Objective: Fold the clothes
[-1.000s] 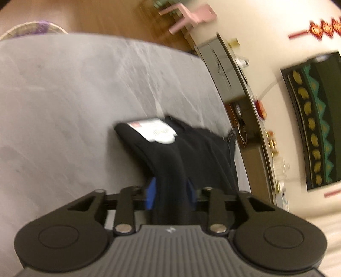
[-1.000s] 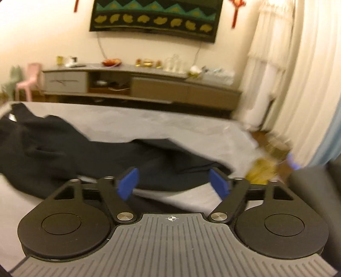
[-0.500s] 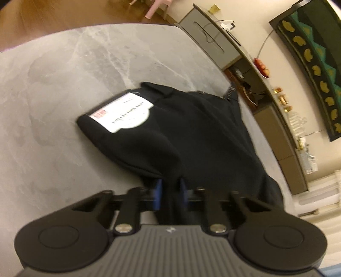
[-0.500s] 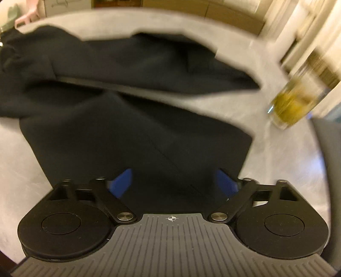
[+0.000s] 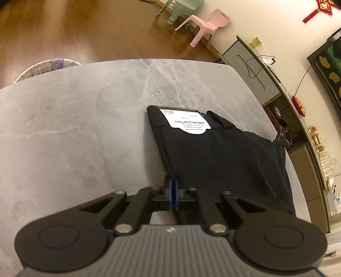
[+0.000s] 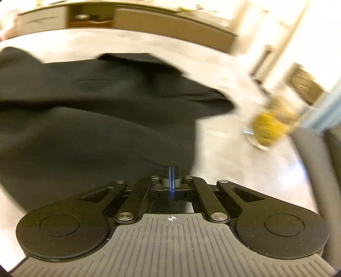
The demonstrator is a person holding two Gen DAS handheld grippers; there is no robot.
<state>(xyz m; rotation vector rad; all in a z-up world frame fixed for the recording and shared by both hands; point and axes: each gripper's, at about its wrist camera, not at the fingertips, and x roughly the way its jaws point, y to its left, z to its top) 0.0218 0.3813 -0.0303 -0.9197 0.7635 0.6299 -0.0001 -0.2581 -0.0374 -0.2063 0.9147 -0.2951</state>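
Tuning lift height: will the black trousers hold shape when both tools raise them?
Probably not: the black trousers drape in soft folds on the table, so they would likely sag between left tool and right tool. The paper tag might flap.

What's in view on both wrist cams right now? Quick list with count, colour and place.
black trousers: 1, black, lying on the table, edge pinched by both grippers
label: 1, white, on the trousers' far end
table: 1, grey marble, under the trousers
basket: 1, pale with purple, floor beyond the table
pink chair: 1, pink, by the wall
green chair: 1, green, beside the pink chair
glass jar: 1, yellowish, blurred, table's right
left gripper: shut on the trousers
right gripper: shut on the trousers
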